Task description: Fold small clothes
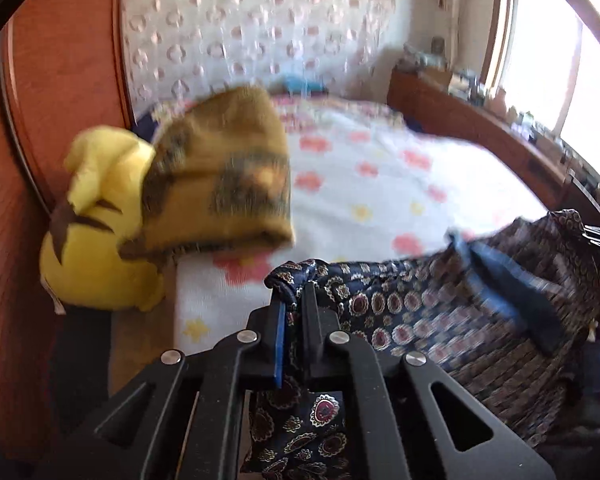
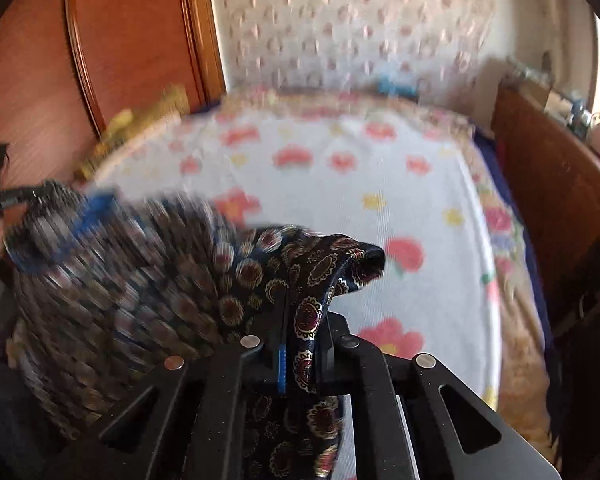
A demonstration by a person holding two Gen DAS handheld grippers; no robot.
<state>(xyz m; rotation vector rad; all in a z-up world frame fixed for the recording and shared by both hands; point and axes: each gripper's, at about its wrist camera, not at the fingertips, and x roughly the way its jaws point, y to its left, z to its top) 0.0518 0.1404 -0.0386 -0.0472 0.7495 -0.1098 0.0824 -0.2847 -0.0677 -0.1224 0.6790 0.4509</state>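
**Both claws pinching the patterned cloth above the bed**

Nearest to us, we are clamping the left gripper (image 1: 294, 300) tight on a bunched corner of the dark navy silky garment with red-and-gold medallion print (image 1: 440, 312), its jaws nearly closed with fabric squeezed between them. We are doing the same with the right gripper (image 2: 300, 312), pinching another gathered corner of that garment. The cloth is hanging between the two claws, over the near edge of the white bedspread with pink and yellow flowers (image 1: 380, 184).

We are judging this fabric as light, limp and rather slippery, so corners or a hem are looking like the safest holds; a shallow pinch could slide out.

Further off, the left view is giving us what the right barely shows: a mustard-yellow knitted piece with dark markings (image 1: 224, 176) sitting on a bright yellow plush toy (image 1: 96, 240) beside the orange-brown wooden wardrobe (image 1: 60, 80). The right view is showing more open bedspread ahead, and the other claw at its left edge. Farthest, the padded headboard is blurring in both.
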